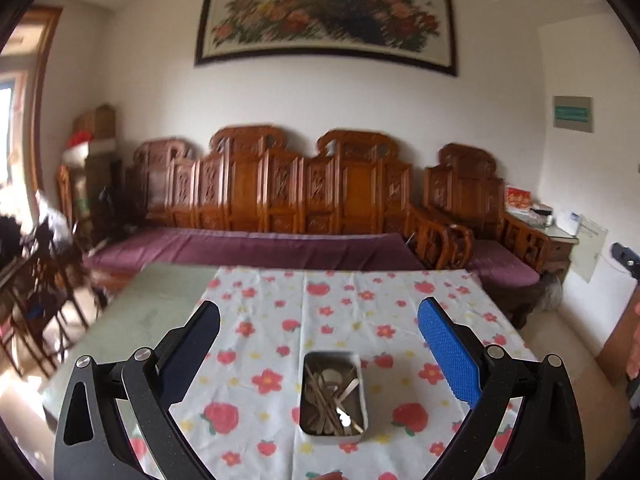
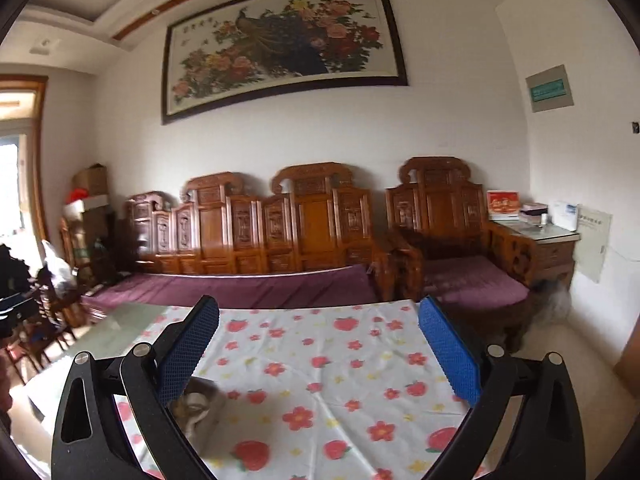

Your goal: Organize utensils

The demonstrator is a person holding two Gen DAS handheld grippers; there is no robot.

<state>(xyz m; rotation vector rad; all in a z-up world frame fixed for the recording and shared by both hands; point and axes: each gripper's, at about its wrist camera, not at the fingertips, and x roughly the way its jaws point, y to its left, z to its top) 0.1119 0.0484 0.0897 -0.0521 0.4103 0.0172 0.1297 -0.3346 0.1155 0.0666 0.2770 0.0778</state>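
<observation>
**Utensils sit jumbled in the tin; sorting looks barely begun**

Both grippers hover above the worktop with nothing in them. The left gripper [image 1: 319, 354] has its jaws spread wide, and through the gap, low in the centre of the left wrist view, sits the tin [image 1: 334, 394]: a small metal box with rounded corners, resting on the flowered cloth [image 1: 280, 312]. Inside it the utensils [image 1: 330, 398] lie crossed over one another in a loose heap. I can make out what look like a spoon bowl and several thin metal handles, plus some pale sticks that may be chopsticks, though the blur keeps me from counting or naming each piece.

The right gripper [image 2: 319, 354] is likewise wide apart and empty. In its view the tin [image 2: 198, 410] shows only at the lower left, partly hidden behind the left-hand blue pad [image 2: 188, 352] and blurred. The rest of the cloth [image 2: 340, 360] ahead of that gripper is bare; I see no second tray, holder or laid-out row of cutlery anywhere on it.

So as far as these views show, nothing is sorted yet. Every piece I can see is in the tin, tangled. My guess is that the whole job remains: picking pieces out one by one and setting them in order, either beside the tin on the cloth or back inside it, lined up. Where they are meant to go, I cannot tell.

At the bottom edge of the left wrist view a fingertip [image 1: 332, 475] just peeks in.
</observation>
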